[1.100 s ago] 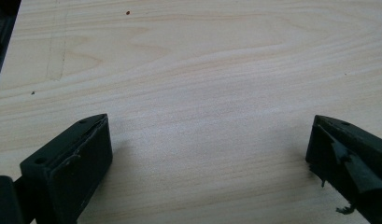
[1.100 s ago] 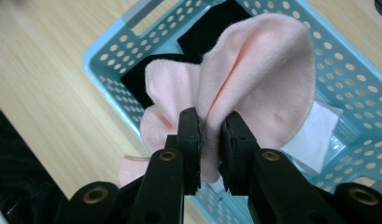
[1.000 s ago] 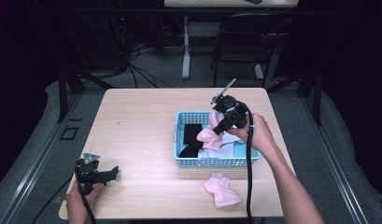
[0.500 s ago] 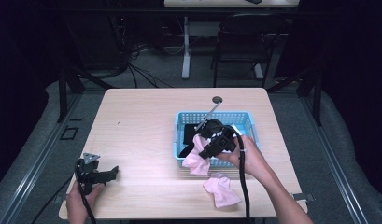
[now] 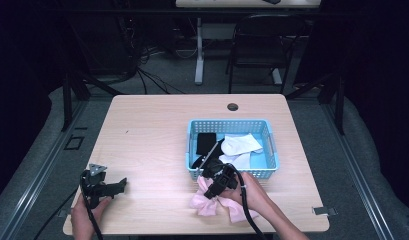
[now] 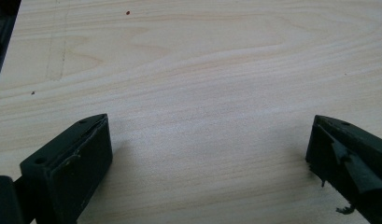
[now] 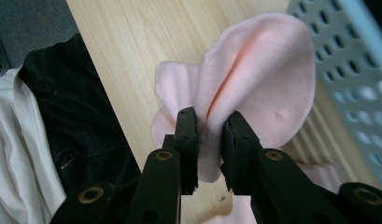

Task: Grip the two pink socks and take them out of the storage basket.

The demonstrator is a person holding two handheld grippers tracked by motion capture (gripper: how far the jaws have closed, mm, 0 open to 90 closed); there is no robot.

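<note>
My right gripper (image 5: 209, 191) is shut on a pink sock (image 5: 201, 205) just in front of the blue basket (image 5: 227, 122), low over the table. In the right gripper view the jaws (image 7: 209, 126) pinch a fold of that pink sock (image 7: 263, 70), which bulges above them. A second pink sock (image 5: 237, 212) lies on the table right beside it, partly under the hand. My left gripper (image 5: 121, 184) rests near the front left corner, and its jaws (image 6: 209, 135) stand wide open over bare wood.
The basket holds a black sock (image 5: 206, 143) and white socks (image 5: 240, 145). The light wooden table (image 5: 152, 135) has a cable hole (image 5: 232, 107) at the back. The basket wall (image 7: 352, 65) is close to the right gripper. A chair (image 5: 262, 45) stands beyond the table.
My right gripper has come down and toward the front from above the basket, carrying the pink sock to the table beside the other pink sock. The left gripper has stayed put.
</note>
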